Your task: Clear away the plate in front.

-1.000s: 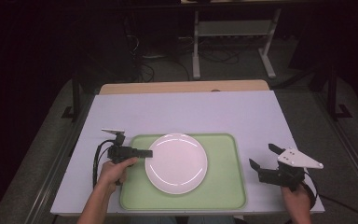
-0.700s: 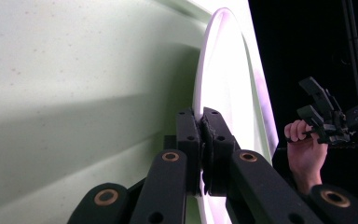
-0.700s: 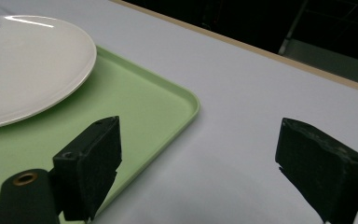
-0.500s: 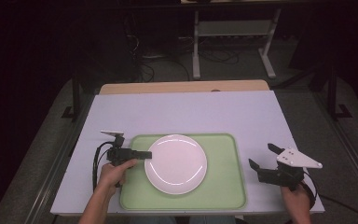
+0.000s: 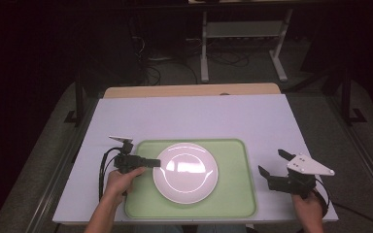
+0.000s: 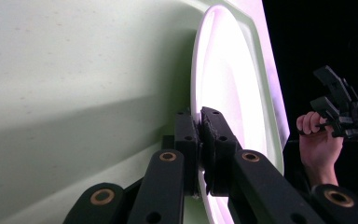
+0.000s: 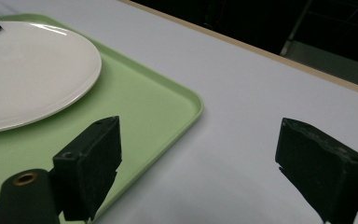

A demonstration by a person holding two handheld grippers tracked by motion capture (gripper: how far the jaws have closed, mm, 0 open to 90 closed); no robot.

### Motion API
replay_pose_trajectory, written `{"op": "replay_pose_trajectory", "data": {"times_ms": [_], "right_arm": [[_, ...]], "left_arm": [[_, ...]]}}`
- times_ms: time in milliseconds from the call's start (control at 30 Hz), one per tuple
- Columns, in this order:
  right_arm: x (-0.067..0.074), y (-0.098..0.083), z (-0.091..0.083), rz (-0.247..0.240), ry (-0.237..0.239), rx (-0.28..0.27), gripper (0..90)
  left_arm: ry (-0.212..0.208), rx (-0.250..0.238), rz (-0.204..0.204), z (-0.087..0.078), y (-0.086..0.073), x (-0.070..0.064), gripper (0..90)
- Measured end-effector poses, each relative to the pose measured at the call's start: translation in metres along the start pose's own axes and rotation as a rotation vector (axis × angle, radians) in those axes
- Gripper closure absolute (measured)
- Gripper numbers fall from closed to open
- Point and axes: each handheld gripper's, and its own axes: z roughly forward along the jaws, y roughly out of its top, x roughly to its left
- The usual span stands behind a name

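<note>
The white plate point(image 5: 186, 172) lies flat on the green tray point(image 5: 235, 160), in the tray's left half, its left rim close to the tray's left edge. The left tongs point(image 5: 154, 163) come in level from the left, across that tray edge, and pinch the plate's left rim; in the left gripper view the two black pads point(image 6: 210, 140) sit nearly together with the thin rim caught between them. The left hand point(image 5: 121, 180) holds the tool over the counter point(image 5: 194, 116) just outside the tray's left edge.

To the plate's right the tray floor is bare as far as its raised right edge. The right tongs point(image 5: 271, 162) are spread wide and hold nothing; they stand over the strip of counter between the tray's right edge and the counter's right edge, apart from the tray. In the right gripper view the tray's rounded far right corner point(image 7: 193, 100) lies between the two pads, with bare counter beyond it up to the wooden back edge point(image 5: 189, 91)
</note>
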Motion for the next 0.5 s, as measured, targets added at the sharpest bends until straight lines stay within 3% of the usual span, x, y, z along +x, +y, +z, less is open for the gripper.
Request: {"op": "replay_pose_trajectory", "data": {"times_ms": [500], "right_arm": [[0.0007,0.001,0.0002,-0.005,-0.001,-0.004,13.3]], "left_arm": [[0.026,0.034,0.038,0.0038,-0.0043,-0.0073,83.7]]}}
